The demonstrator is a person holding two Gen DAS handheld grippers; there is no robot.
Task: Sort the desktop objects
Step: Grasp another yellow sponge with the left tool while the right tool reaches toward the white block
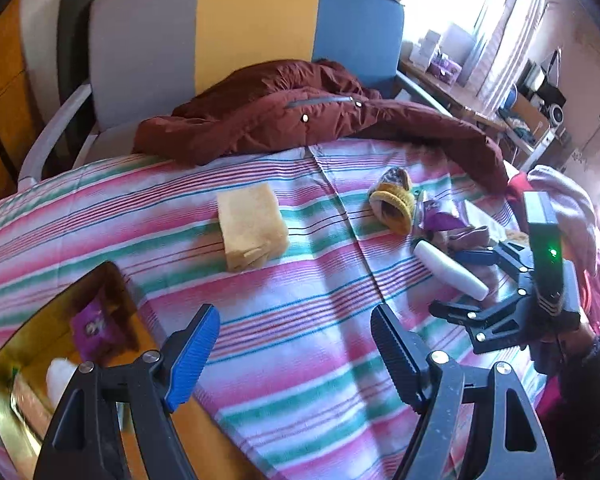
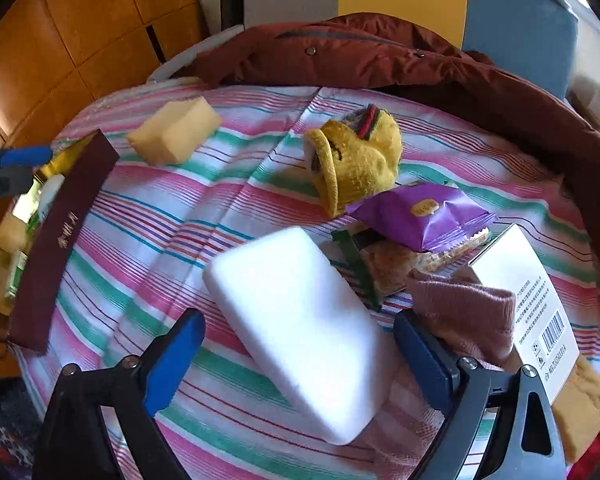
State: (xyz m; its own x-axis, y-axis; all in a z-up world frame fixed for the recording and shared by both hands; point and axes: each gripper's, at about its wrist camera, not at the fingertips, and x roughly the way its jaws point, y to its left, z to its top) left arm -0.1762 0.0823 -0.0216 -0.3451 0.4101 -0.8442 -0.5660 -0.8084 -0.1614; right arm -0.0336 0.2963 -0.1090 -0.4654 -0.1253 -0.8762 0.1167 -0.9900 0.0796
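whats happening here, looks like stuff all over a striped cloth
A person holding a gripper in each hand is sorting odds and ends on a striped cloth. The right gripper is open with its fingers on either side of a white block, not closed on it. The left gripper is open and empty, hovering next to a gold-lined box that already holds a purple packet. A yellow sponge, a yellow sock and another purple snack packet lie on the cloth.

black plastic left gripper (image 1: 296, 354) arms, ribbed blue pads (image 1: 194, 356), silver screws, right gripper (image 2: 296, 364) same, green LED on its body
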